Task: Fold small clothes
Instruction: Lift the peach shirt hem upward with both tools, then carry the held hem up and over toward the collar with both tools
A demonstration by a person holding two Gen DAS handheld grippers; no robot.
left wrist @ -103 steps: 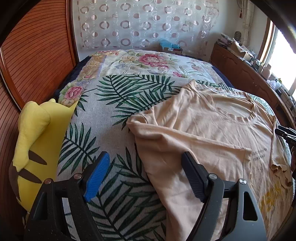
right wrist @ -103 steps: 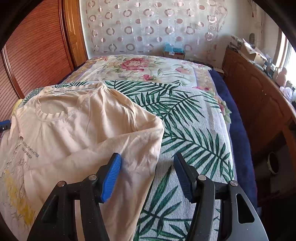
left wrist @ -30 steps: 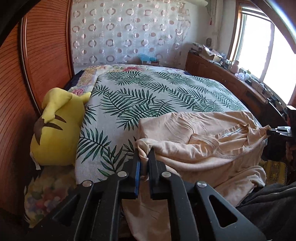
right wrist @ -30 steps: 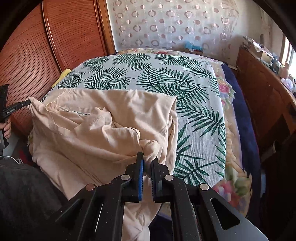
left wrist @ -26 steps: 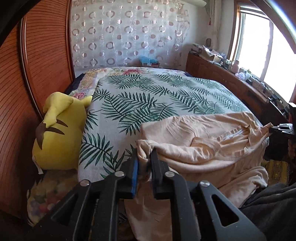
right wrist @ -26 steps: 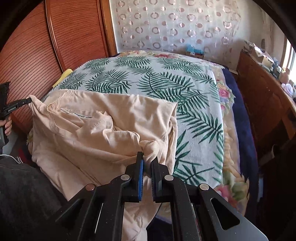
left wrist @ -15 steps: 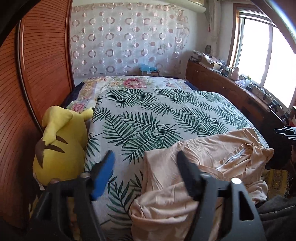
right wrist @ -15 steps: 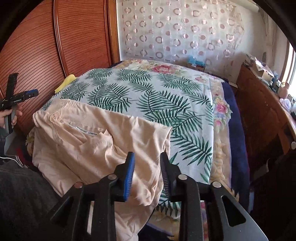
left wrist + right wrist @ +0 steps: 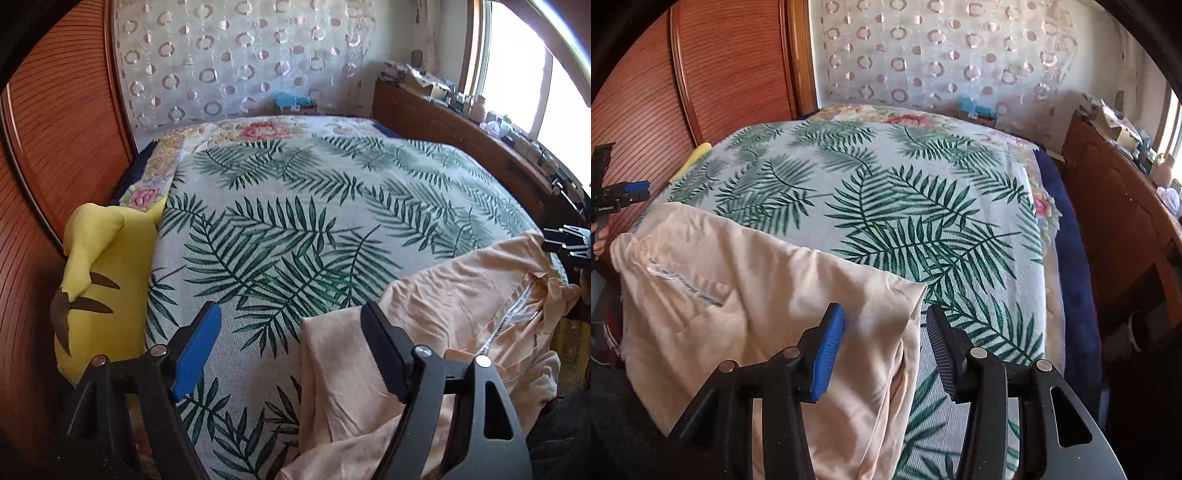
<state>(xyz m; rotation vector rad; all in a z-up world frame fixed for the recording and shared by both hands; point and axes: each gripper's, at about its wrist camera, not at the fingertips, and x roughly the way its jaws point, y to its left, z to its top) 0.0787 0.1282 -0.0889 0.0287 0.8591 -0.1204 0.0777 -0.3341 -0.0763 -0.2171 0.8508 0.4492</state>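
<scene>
The folded peach cotton T-shirt (image 9: 750, 295) lies at 7 o'clock, overhanging the palm-leaf-print bed (image 9: 905, 206) edge; it may slide off. Left hand-held gripper (image 9: 291, 350) closing, right hand-held gripper (image 9: 886, 347) opening, both apart, pressing nothing.

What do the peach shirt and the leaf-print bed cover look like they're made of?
The peach shirt looks like thin, matte cotton-type jersey: it drapes limply and creases softly over the bed edge. The leaf-print bed cover looks thicker and woven or knitted, with fine ribbed lines across its surface. Exact fibres cannot be told.
</scene>
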